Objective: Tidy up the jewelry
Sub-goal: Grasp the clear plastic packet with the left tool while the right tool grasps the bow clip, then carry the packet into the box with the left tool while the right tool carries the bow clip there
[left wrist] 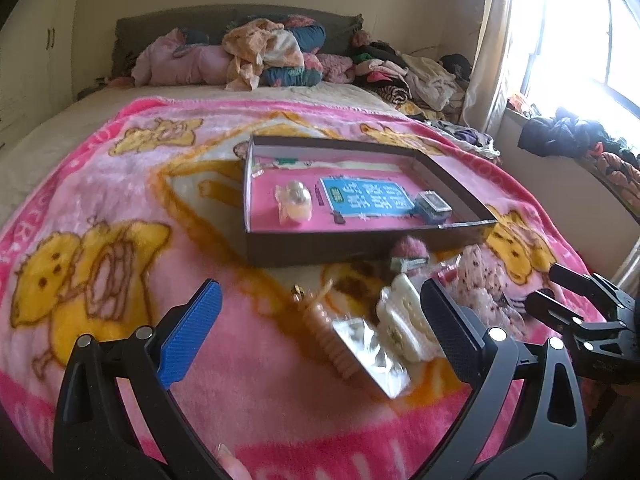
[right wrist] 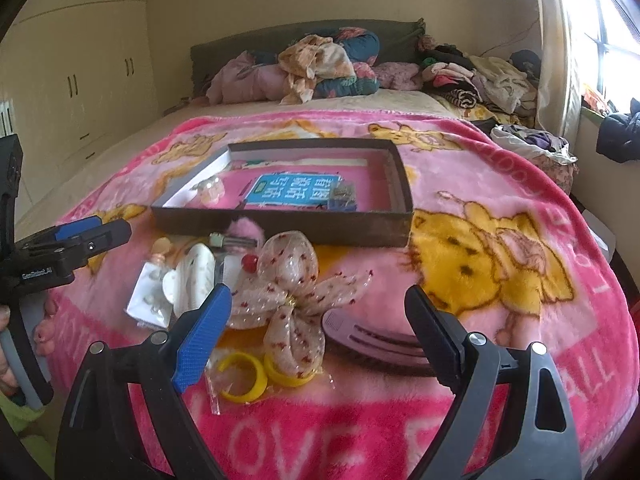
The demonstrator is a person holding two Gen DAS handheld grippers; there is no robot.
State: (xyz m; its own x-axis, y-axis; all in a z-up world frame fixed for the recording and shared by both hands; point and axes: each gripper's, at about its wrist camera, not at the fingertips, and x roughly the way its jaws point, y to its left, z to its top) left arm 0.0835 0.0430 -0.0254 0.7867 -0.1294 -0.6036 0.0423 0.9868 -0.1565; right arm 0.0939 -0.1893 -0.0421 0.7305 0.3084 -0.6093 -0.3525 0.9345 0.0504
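Sheer spotted organza, gathered into a big bow (right wrist: 288, 292), lies centre frame in the right wrist view on the pink fleece blanket (right wrist: 500, 208), just in front of the shallow dark box (right wrist: 280, 226). It looks near weightless and floppy, and the loops would crush or slip under a pinch. The knot at its middle, with the small gold bead, is the firmest place to take it.

Below the bow, two yellow plastic rings (right wrist: 242, 378) sit in a crinkly clear bag: stiff, light, likely slippery through the film. To its right lies a flat mauve comb (right wrist: 372, 336), rigid, low to the fleece, best taken across its edge. Left of the bow lie a white oval case (right wrist: 196, 276) and a card of pearl studs (right wrist: 150, 296); the card is thin and may bend.

Right gripper (right wrist: 318, 336): jaws spread wide, holding nothing, poised over the bow and comb. Left gripper (left wrist: 320, 332): jaws likewise wide apart and empty, above the stud card (left wrist: 370, 356) and a ribbed pink piece (left wrist: 332, 340), blurred.

Inside the box: a pearl item (left wrist: 296, 200) in wrap and a small dark case (left wrist: 434, 208).
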